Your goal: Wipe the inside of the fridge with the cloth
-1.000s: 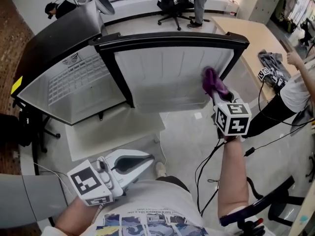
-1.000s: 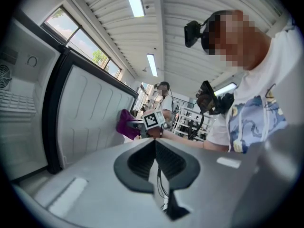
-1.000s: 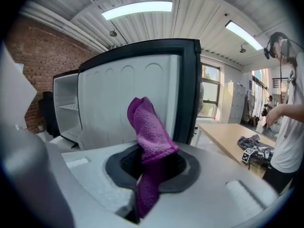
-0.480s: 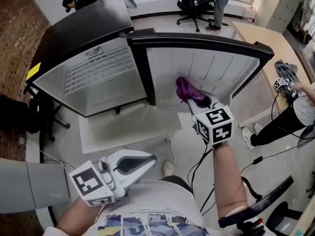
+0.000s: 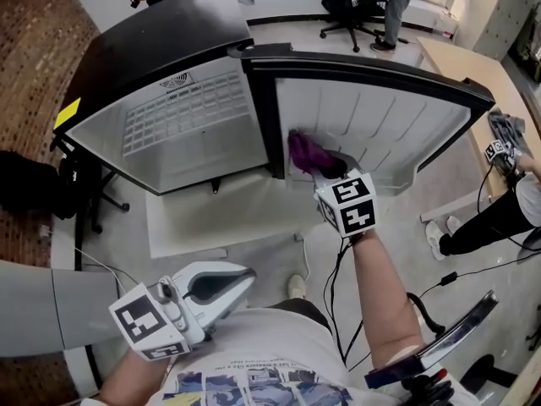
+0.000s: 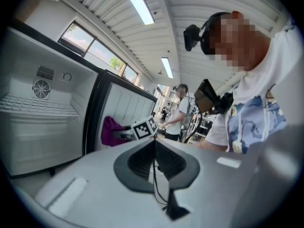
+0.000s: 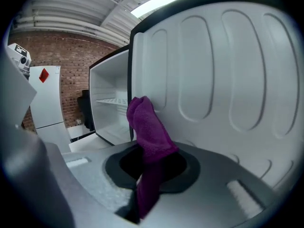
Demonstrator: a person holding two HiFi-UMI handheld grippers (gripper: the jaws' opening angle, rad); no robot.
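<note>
Purple cloth (image 5: 307, 152) sits pinched in the right hand-held gripper (image 5: 328, 167), jaws closed on its lower part. The free end stands up past the jaw tips. The cloth is pressed against the white ribbed inner liner of the open fridge door (image 5: 397, 129), close to the hinge-side edge, low on the panel. Fridge (image 5: 127, 53): black casing, white interior, with a wire shelf (image 5: 182, 112) showing in the open compartment left of the door.

Left hand-held gripper (image 5: 241, 276) is held low near the person's torso, well apart from the fridge. Its jaws are together with nothing between them, and it points toward the fridge opening.
</note>
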